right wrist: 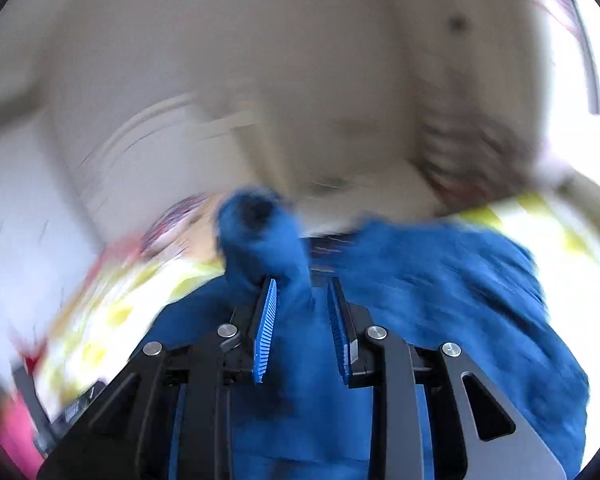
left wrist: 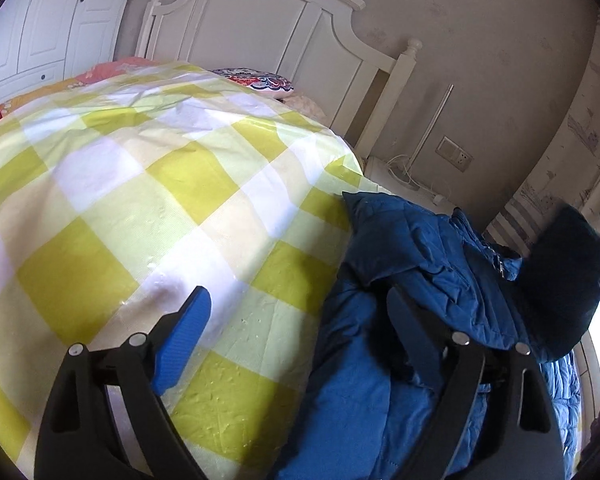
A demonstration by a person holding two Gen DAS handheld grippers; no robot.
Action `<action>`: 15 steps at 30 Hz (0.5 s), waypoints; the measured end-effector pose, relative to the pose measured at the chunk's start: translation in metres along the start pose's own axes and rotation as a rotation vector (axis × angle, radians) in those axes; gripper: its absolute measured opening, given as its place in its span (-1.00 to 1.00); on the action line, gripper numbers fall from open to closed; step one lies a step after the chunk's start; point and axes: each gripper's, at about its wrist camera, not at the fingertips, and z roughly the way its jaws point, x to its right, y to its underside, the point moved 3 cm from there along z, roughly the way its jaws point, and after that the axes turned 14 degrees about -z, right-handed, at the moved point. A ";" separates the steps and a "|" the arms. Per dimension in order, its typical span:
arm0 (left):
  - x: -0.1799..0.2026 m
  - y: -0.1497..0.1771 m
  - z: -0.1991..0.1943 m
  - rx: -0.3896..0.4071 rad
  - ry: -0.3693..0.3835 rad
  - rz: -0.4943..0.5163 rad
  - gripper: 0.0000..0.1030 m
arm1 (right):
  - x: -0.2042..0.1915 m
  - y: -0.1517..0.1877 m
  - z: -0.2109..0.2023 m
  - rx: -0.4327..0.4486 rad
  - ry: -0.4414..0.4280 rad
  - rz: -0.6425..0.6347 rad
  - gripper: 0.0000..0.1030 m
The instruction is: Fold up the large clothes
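A blue padded jacket [left wrist: 412,248] with a dark fur-trimmed hood [left wrist: 568,280] lies crumpled on the right part of the bed. My left gripper [left wrist: 297,294] is open wide. Its left blue pad [left wrist: 184,336] hovers over the checked bedspread and its right finger [left wrist: 412,332] is over the jacket, with nothing pinched. The right wrist view is badly blurred. There my right gripper [right wrist: 302,282] has its ribbed blue pads [right wrist: 266,320] close together on a sleeve [right wrist: 260,240] of the jacket [right wrist: 460,288], whose cuff stands up just past the fingertips.
A yellow-green and white checked bedspread [left wrist: 140,200] covers the bed. A white headboard [left wrist: 260,20] and a patterned pillow [left wrist: 260,78] are at the far end. A white wardrobe [left wrist: 40,20] is at the left, and a wall socket [left wrist: 456,154] and cables are at the right.
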 end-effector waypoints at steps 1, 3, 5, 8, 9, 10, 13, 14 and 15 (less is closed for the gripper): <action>0.001 0.001 0.000 -0.002 -0.001 0.006 0.74 | 0.024 0.007 0.000 -0.033 0.030 0.061 -0.48; 0.002 0.001 0.001 -0.003 -0.002 0.009 0.78 | 0.064 0.026 -0.001 -0.079 0.031 0.180 -0.47; 0.001 0.001 0.001 -0.005 -0.004 0.006 0.80 | 0.079 0.036 0.002 -0.117 0.005 0.229 -0.36; -0.001 0.000 0.004 -0.016 -0.012 -0.007 0.81 | 0.088 0.044 0.009 -0.145 -0.032 0.256 0.82; -0.003 0.000 0.004 -0.019 -0.014 -0.014 0.81 | 0.089 0.043 0.008 -0.116 -0.053 0.266 0.91; -0.004 0.000 0.005 -0.021 -0.016 -0.019 0.81 | 0.091 0.040 0.010 -0.099 -0.072 0.268 0.91; -0.007 -0.001 0.007 -0.030 -0.021 -0.033 0.81 | 0.083 0.038 0.020 -0.126 -0.099 0.254 0.88; -0.006 -0.001 0.009 -0.035 -0.026 -0.032 0.81 | 0.081 0.040 0.025 -0.150 -0.096 0.251 0.82; -0.006 -0.001 0.010 -0.039 -0.029 -0.031 0.81 | 0.080 0.040 0.036 -0.176 -0.105 0.248 0.77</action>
